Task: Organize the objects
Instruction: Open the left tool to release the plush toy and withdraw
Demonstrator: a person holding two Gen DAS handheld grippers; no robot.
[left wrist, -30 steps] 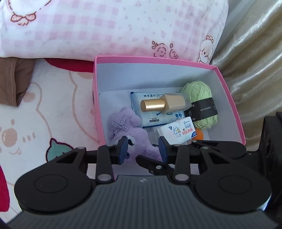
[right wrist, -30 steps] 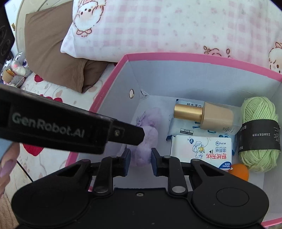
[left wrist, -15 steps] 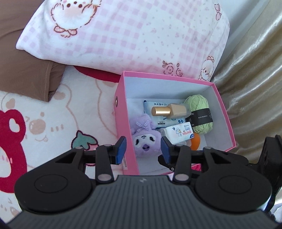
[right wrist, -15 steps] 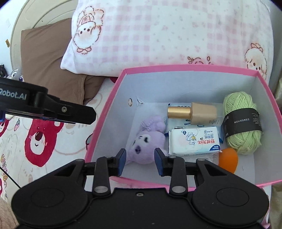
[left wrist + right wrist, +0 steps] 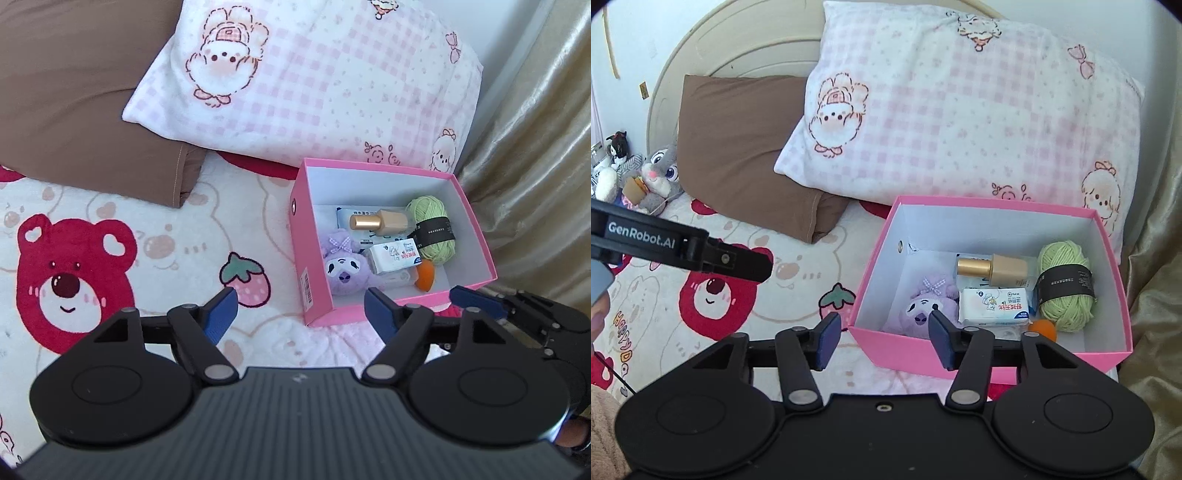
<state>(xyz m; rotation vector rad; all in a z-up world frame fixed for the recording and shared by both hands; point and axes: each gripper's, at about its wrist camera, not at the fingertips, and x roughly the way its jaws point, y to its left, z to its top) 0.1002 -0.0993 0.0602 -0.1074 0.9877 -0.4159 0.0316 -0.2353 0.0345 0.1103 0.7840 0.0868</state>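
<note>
A pink box point(image 5: 306, 236) point(image 5: 871, 280) stands on the bear-print blanket by the pillow. In it lie a purple plush point(image 5: 345, 267) point(image 5: 923, 306), a gold-capped bottle point(image 5: 380, 221) point(image 5: 993, 267), green yarn point(image 5: 432, 225) point(image 5: 1065, 284), a tissue pack point(image 5: 395, 254) point(image 5: 993, 306) and a small orange thing point(image 5: 426, 275). My left gripper point(image 5: 299, 306) hovers in front of the box's near left corner, jaws opening, nothing between them. My right gripper point(image 5: 884, 328) hangs over the box's near edge, jaws also opening and empty.
A pink checked pillow point(image 5: 960, 110) lies behind the box, a brown pillow point(image 5: 738, 147) to its left. A gold curtain point(image 5: 535, 147) hangs close on the right. Soft toys point(image 5: 653, 177) sit far left by the headboard. The blanket point(image 5: 147, 240) spreads out to the left.
Both grippers have drawn back and up from inside the box, and their jaws have spread apart. The purple plush now lies face up in the box, free of both.
</note>
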